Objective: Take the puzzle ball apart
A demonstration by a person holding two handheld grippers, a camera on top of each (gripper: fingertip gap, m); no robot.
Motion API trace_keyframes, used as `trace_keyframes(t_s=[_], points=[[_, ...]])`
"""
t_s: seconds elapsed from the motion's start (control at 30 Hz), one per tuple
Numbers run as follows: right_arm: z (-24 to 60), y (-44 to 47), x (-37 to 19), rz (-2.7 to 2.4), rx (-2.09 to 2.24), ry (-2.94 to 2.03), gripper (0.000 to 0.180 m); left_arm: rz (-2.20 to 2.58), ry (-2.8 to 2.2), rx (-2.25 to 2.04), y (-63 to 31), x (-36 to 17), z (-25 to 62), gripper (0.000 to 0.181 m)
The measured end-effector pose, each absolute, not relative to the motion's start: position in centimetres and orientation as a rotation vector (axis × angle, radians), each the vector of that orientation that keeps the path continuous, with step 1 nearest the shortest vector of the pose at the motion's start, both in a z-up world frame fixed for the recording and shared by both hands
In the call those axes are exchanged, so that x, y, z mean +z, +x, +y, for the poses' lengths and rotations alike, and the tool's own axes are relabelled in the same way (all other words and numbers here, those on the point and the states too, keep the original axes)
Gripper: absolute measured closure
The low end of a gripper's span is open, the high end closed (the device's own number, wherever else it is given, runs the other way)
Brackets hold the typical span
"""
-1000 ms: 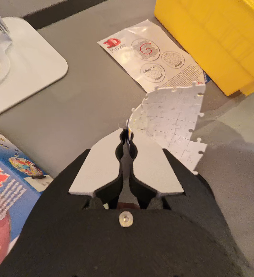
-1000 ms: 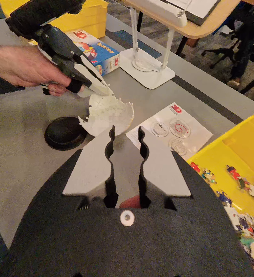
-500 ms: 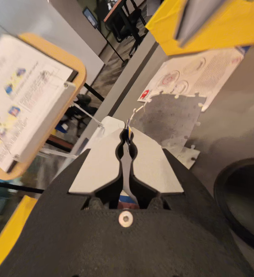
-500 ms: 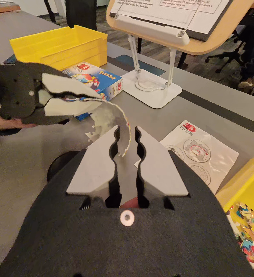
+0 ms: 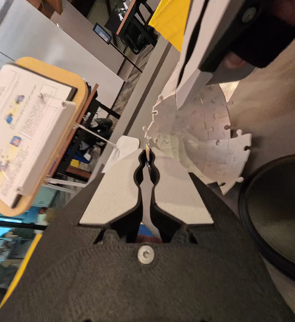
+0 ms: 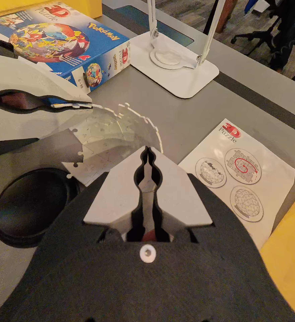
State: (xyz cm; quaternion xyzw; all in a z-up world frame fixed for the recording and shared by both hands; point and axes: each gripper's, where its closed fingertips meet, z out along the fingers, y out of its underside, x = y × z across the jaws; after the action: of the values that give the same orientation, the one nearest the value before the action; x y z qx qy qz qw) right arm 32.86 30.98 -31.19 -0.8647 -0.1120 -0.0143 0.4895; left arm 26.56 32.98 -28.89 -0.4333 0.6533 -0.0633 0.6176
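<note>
- The left gripper (image 5: pixel 147 153) has its jaws clenched on the rim of a curved puzzle shell (image 5: pixel 211 139), a joined section of the puzzle ball with its pale inner side showing; in the left wrist view the shell fans out toward 2 o'clock from the tips.
- In the right wrist view the same left gripper (image 6: pixel 89 105) comes in from 9 o'clock, pinching the shell's (image 6: pixel 108 132) upper edge, so the shell hangs in the air above the grey surface (image 6: pixel 186 111).
- The right gripper (image 6: pixel 147 149) has its jaws drawn together on the shell's opposite edge, at 12 o'clock from its own body; a white strip of the piece shows between its fingers.
- In the left wrist view the right gripper (image 5: pixel 179 97) reaches down from 1 o'clock onto the shell.
- A black round stand (image 6: pixel 30 205) sits on the surface at 8 o'clock of the right wrist view, just beside the shell's lower edge.
- A blue puzzle box (image 6: pixel 70 41) lies at 11 o'clock, a white stand base (image 6: pixel 176 76) at 12 to 1 o'clock.
- An instruction sheet (image 6: pixel 233 167) lies flat at 3 o'clock, next to a yellow bin (image 6: pixel 289 244) at 4 o'clock.
</note>
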Motion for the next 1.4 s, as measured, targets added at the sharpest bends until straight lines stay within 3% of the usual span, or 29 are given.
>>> trace_keyframes(t_s=[0.03,0.3,0.5,0.7,0.87,1.2,1.33,1.4], points=[[31.1,33.0,-31.3,-0.288,-0.065,-2.106,0.180,1.492,-1.063,-0.213,26.6,-29.0,33.2,0.178],[31.4,32.7,-32.4,-0.454,-0.208,-2.129,0.180,1.389,-1.528,-0.685,26.6,-29.4,34.7,0.178],[31.1,33.0,-35.8,-0.465,-0.196,-2.239,0.180,1.271,-1.722,-0.751,25.5,-30.9,37.2,0.178],[31.8,30.3,-32.1,-0.535,-0.040,-2.204,0.180,1.369,-1.630,-0.759,26.2,-30.7,35.2,0.179],[33.2,31.2,-36.4,-0.555,-0.089,-2.336,0.180,1.423,-1.547,-0.699,26.9,-30.2,34.1,0.178],[33.6,32.5,-36.3,-0.452,-0.058,-2.364,0.180,1.521,-1.355,-0.547,26.5,-29.7,31.4,0.179],[33.5,32.3,-36.4,-0.446,-0.061,-2.347,0.180,1.417,-1.544,-0.729,25.8,-30.2,32.7,0.178],[33.4,32.4,-36.5,-0.424,-0.043,-2.339,0.180,1.396,-1.684,-0.754,24.9,-30.8,33.5,0.148]])
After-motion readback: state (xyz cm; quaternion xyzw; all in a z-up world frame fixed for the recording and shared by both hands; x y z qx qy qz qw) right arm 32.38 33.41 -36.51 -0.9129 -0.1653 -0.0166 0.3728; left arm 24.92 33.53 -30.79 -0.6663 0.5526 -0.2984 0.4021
